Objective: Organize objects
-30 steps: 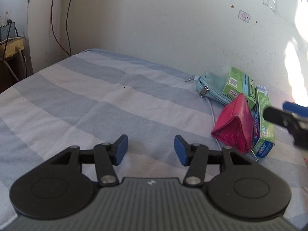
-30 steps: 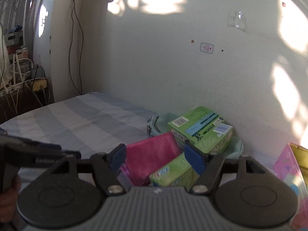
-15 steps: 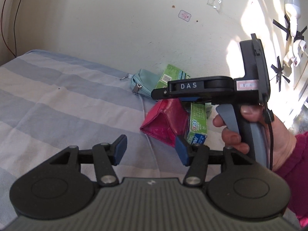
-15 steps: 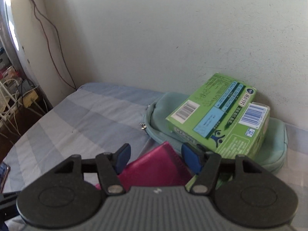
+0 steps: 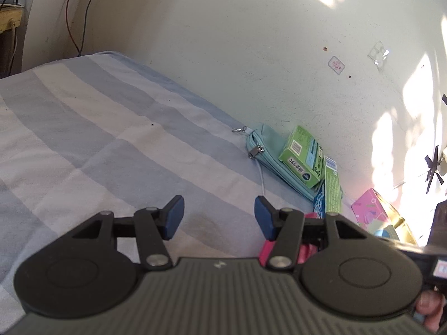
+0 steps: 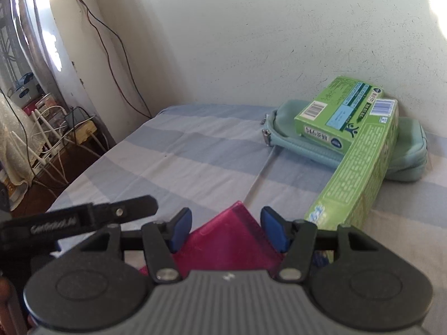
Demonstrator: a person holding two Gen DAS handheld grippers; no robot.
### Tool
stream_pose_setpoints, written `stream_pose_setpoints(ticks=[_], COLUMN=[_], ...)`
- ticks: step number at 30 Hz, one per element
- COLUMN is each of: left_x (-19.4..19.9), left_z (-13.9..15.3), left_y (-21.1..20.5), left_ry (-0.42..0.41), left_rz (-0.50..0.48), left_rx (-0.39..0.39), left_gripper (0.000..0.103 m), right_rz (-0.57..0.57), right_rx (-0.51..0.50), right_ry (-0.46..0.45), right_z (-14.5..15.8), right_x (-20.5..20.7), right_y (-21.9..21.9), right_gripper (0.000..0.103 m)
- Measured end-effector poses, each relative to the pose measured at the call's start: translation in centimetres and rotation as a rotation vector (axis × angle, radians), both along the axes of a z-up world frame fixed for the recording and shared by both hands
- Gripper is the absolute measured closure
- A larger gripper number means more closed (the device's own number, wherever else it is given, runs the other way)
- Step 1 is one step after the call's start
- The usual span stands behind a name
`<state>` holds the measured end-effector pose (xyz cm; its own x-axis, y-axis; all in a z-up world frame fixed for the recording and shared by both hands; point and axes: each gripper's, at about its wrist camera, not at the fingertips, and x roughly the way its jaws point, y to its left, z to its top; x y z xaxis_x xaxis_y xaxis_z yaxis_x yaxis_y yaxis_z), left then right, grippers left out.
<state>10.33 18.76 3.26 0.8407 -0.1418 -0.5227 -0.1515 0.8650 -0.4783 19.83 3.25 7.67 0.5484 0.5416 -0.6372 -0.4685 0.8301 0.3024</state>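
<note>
2 tools [image 5: 218, 217] [image 6: 226, 230] open, empty.

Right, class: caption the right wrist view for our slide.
Open right tool poised around pink pouch beside green boxes.

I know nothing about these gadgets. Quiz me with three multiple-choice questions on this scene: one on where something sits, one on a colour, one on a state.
1. Where does the short green box sit?
A. on the teal pouch
B. on the floor
C. inside the pouch

2. What colour is the wallet between the right gripper fingers?
A. yellow
B. pink
C. black

3. How is the left gripper?
A. shut on a box
B. shut on the wallet
C. open, holding nothing

Answers: 1 A, the box rests on top of the pouch by the wall. 2 B, it shows magenta pink. 3 C, only the striped sheet shows between its fingers.
</note>
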Motion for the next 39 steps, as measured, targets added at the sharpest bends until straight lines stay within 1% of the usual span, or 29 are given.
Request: stream_pose_setpoints(ticks=[4,9,11,12,13,17,20,23,25,29,31,33,36,37,39], left_x=[0.1,0.2,0.2,0.2,0.1,-0.1,-0.2,-0.2,-0.2,-0.5,-1.5,-3.4,-6.9,-8.1,-9.6], left_z=[0.0,-0.2,-0.2,-0.2,-0.2,-0.1,-0.1,-0.1,0.0,0.0,0.3,0.5,0.8,1.0,1.3], left_y=[-0.2,-0.6,-0.8,-0.9,-1.0,-1.9,-2.0,-1.7,-1.7,-1.9,-1.9,-2.1,-2.9,-3.5,-4.7], left_ry=[0.008,0.007,-0.001,-0.010,-0.018,-0.063,-0.087,-0.107,-0.109,-0.089,-0.083,-0.077,-0.077,-0.080,-0.090], left_rz=[-0.012,-0.050,-0.081,-0.101,-0.115,-0.172,-0.211,-0.221,-0.216,-0.206,-0.195,-0.197,-0.265,-0.296,-0.356], left_rx=[0.011,0.019,0.005,-0.009,-0.018,-0.017,-0.054,-0.080,-0.074,-0.025,-0.007,0.005,0.032,0.043,0.041], left_gripper=[0.045,0.045,0.042,0.039,0.038,0.038,0.038,0.038,0.038,0.039,0.040,0.040,0.048,0.049,0.049], right_rz=[-0.008,-0.046,-0.058,-0.067,-0.083,-0.116,-0.118,-0.115,-0.105,-0.099,-0.093,-0.078,-0.065,-0.063,-0.058], right_rx=[0.032,0.079,0.116,0.127,0.135,0.177,0.169,0.166,0.178,0.171,0.175,0.185,0.203,0.218,0.248], right_ry=[-0.006,0.005,-0.007,-0.018,-0.031,-0.022,-0.013,-0.004,-0.001,-0.019,-0.020,-0.012,-0.018,-0.011,0.008], right_z=[-0.2,-0.3,-0.1,0.1,0.3,0.4,-0.2,-0.7,-0.8,-0.6,-0.6,-0.6,-0.9,-1.1,-1.5], right_x=[-2.8,-5.9,-6.5,-6.6,-6.7,-5.7,-4.5,-4.1,-4.2,-4.6,-4.6,-4.7,-4.7,-4.5,-4.3], right_y=[-1.6,-4.7,-6.0,-6.6,-7.1,-7.9,-7.7,-7.4,-7.6,-8.1,-8.5,-8.8,-9.4,-9.6,-10.1], right_gripper=[0.046,0.045,0.045,0.045,0.045,0.044,0.044,0.044,0.044,0.044,0.044,0.044,0.044,0.044,0.044])
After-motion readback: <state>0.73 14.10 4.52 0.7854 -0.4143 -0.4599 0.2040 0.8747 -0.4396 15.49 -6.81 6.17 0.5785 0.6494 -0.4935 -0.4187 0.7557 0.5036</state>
